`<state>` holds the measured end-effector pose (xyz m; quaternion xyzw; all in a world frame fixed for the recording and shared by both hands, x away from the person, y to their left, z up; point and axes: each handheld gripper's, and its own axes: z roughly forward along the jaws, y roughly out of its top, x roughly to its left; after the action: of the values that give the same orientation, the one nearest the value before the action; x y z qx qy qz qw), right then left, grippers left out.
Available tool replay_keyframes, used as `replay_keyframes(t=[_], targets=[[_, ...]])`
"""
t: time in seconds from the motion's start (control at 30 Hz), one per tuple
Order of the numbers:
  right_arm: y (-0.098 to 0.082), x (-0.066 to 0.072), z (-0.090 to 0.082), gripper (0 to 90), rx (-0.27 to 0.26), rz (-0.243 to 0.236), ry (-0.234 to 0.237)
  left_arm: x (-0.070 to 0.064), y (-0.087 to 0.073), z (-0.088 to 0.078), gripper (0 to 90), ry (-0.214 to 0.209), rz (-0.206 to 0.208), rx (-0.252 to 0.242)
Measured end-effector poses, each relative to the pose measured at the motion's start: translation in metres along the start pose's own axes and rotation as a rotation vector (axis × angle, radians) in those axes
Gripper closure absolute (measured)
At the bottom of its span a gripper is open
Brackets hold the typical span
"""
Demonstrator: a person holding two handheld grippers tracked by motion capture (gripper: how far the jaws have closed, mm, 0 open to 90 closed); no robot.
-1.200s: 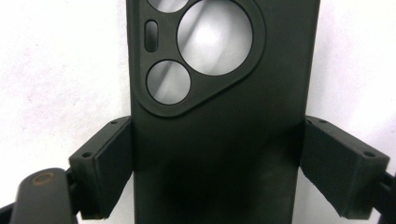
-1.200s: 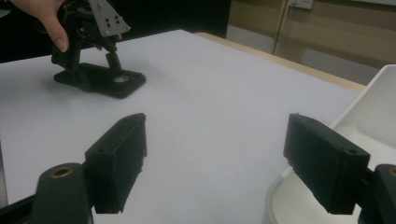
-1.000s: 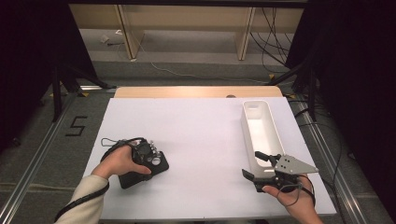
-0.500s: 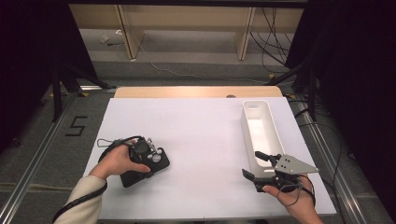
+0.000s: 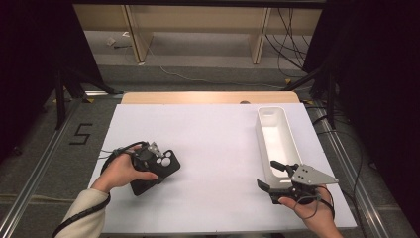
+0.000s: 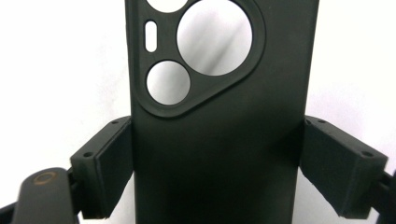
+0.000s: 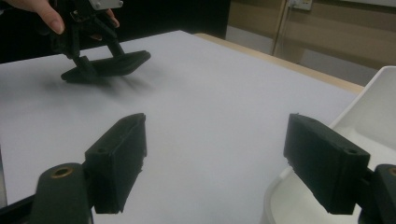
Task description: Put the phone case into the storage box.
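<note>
L gripper [image 6: 215, 172] jaws clamp black phone case [image 6: 219, 140]; R gripper [image 7: 224, 163] jaws empty.

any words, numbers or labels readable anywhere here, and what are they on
"5" – a dark figure marked on the grey floor left of the table, seen in the high view.
Phone case held in the left gripper: no brand or print to be seen on it.
White tray: no lettering to be seen.
Nothing else in these views can be read.
</note>
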<state>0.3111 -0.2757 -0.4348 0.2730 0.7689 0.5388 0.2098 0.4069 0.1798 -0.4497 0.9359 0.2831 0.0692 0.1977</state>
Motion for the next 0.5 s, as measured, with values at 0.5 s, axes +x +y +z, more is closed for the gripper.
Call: replay_keyframes(t=[0.5], targets=[[0.0002,0.0001,-0.0004,22.1,-0.002,0.001,0.001,-0.0048,-0.0014,-0.0079,15.0,0.021,-0.04,-0.15]])
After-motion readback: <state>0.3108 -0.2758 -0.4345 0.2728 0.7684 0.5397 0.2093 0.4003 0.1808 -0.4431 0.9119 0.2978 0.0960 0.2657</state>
